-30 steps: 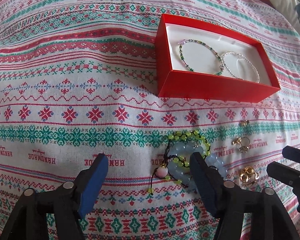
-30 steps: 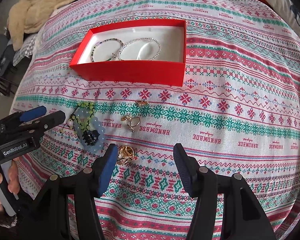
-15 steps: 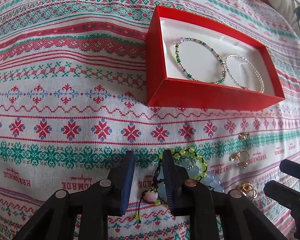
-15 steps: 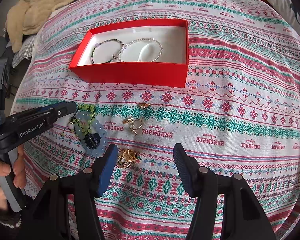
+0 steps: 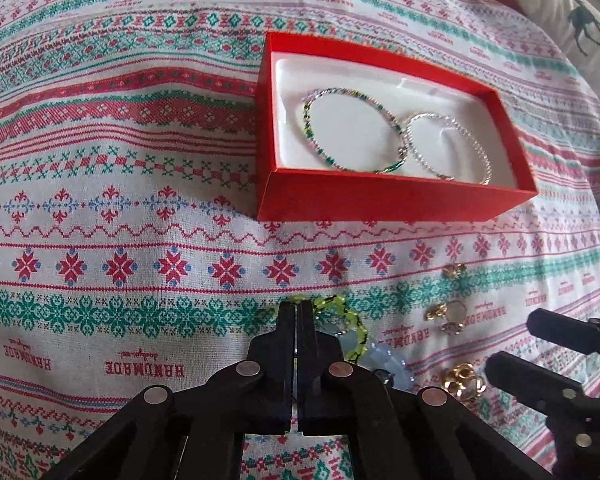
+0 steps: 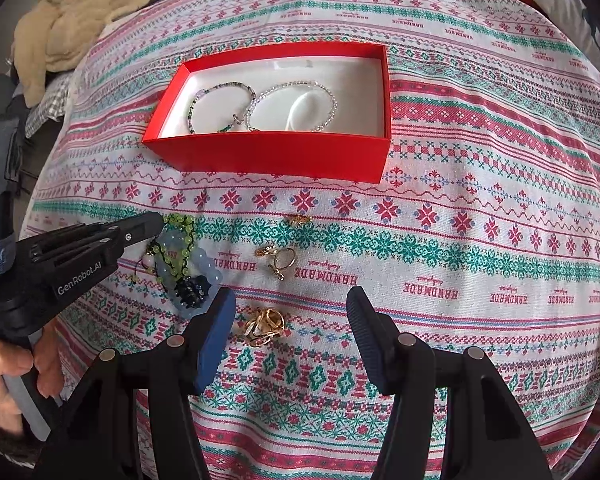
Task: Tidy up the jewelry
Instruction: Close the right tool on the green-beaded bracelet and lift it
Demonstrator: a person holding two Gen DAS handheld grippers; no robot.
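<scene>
A red box (image 5: 380, 202) (image 6: 276, 156) holds a green-beaded bracelet (image 5: 320, 148) (image 6: 192, 114) and a silver bracelet (image 5: 476, 148) (image 6: 332, 104). My left gripper (image 5: 296, 312) (image 6: 156, 226) is shut at the edge of a pile of bracelets: a green bead bracelet (image 5: 348, 314) (image 6: 180, 222), a pale blue one (image 5: 392, 364) (image 6: 204, 260) and a black one (image 6: 192, 290). Whether it pinches the green one is hidden. Gold rings (image 5: 462, 380) (image 6: 264, 326) lie just ahead of my open, empty right gripper (image 6: 292, 320).
Small gold earrings (image 6: 280, 260) (image 5: 444, 314) and another gold piece (image 6: 300, 220) (image 5: 454, 270) lie on the patterned cloth (image 6: 460, 200) between the pile and the box. A beige blanket (image 6: 72, 20) and plush toys lie beyond the cloth's far edge.
My left gripper has closed from wide open to shut at the green bead bracelet and moved forward. The right gripper has stayed open and nearly still.
</scene>
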